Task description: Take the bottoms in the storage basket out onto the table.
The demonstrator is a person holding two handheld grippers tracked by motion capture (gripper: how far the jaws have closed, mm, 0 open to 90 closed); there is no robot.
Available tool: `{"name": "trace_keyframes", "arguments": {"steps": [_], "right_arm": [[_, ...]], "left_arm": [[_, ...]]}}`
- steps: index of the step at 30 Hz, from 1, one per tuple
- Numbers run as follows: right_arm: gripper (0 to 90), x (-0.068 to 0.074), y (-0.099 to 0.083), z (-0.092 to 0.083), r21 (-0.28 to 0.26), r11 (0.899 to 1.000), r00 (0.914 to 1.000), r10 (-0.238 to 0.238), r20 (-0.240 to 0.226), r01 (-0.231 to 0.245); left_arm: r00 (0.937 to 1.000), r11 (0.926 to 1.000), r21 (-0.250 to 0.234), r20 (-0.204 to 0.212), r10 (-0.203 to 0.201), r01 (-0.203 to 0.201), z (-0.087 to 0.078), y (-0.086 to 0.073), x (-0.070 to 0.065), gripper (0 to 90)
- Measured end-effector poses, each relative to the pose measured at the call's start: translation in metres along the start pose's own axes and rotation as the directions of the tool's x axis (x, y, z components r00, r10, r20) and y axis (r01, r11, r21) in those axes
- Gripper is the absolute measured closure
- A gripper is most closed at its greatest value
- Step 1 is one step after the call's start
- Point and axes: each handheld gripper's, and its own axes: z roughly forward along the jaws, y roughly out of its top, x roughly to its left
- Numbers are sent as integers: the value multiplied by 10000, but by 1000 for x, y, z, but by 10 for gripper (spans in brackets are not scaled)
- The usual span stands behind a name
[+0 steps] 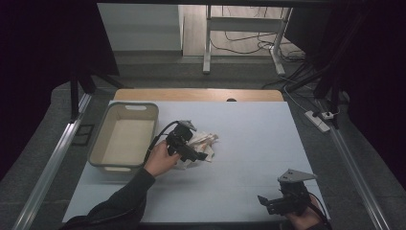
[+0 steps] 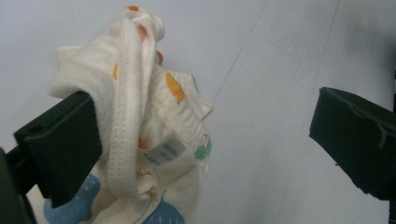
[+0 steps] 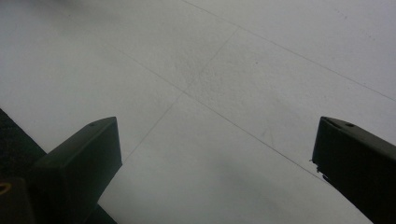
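Cream cotton, printed with orange, blue and green shapes, lies bunched just right of the bin: the small garment (image 1: 203,143) sits crumpled on the pale table cover (image 1: 249,139), and your left gripper (image 1: 187,149) is at it with the jaws spread wide. In the left gripper view one jaw presses against the ribbed hem of the garment (image 2: 140,126), while the other stands well off over bare cover, so nothing is pinched yet. You look to be at the grasp step, with a drop into the bin (image 1: 123,135) the likely aim

For the next move, bring the far jaw across so both close on the thick folded hem, not on a single loose layer that could slip. Then lift enough to clear the near wall of the bin, which stands just beside your left hand (image 1: 160,160); its inside is bare

Your right gripper (image 1: 282,201) rests low at the near right corner, jaws also parted over plain cover, holding nothing and well apart from the work. Open room runs across the middle and right of the table; mind the near edge under that right hand (image 1: 304,220)
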Motion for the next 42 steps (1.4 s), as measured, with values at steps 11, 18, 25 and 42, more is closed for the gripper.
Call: {"name": "trace_keyframes", "arguments": {"steps": [11,18,25,42], "right_arm": [[12,0,0,0,-64,10000,10000,71,-37,-71],[13,-1,0,0,-75,9999,9999,95,-51,-95],[13,-1,0,0,-72,9999,9999,110,-79,-111],[12,-1,0,0,-85,9999,9999,97,-95,-98]], "left_arm": [[9999,9999,-60,47,-127,127,-6,-4,2,1],[9999,10000,2,137,-77,77,-8,-5,0,1],[9997,10000,-54,230,-75,76,-11,-6,-4,2],[9992,9996,-278,403,-63,75,-26,-10,-10,4]]}}
